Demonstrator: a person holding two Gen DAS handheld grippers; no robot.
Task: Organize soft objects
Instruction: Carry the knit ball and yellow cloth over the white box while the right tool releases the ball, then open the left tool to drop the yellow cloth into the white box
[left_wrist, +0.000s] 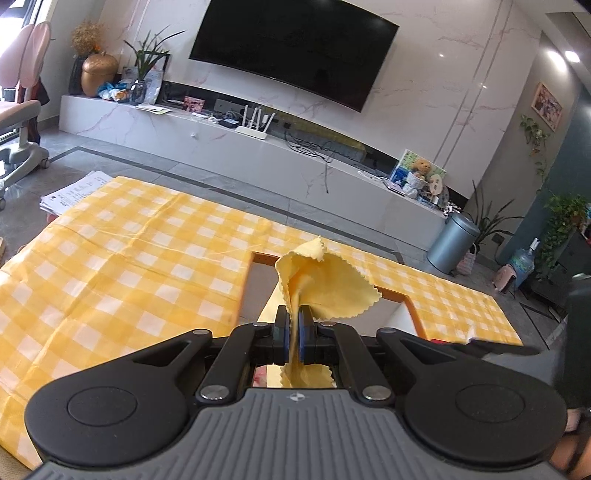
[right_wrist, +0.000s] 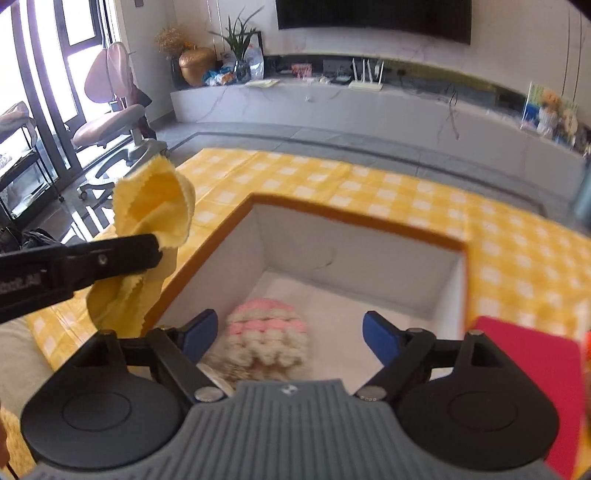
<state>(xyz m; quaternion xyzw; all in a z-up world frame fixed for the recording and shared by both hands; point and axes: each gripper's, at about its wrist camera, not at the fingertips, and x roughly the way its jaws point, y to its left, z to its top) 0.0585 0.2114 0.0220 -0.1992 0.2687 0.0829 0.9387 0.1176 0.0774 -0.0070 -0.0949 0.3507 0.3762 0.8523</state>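
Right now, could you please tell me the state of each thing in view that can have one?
Left tongs: shut on the yellow cloth.
Yellow cloth: bunched, held off the table beside the box.
Right tongs: open, empty, above the box.
Box: open-topped, on the checked tablecloth.
Knitted piece, pink and cream: lying inside the box.
Red item: on the table by the box, only partly in view.

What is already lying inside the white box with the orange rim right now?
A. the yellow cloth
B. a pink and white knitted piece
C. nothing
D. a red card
B: the right wrist view shows the pink and white knitted piece on the floor of the box, below the open right gripper, while the left gripper holds the yellow cloth outside it.
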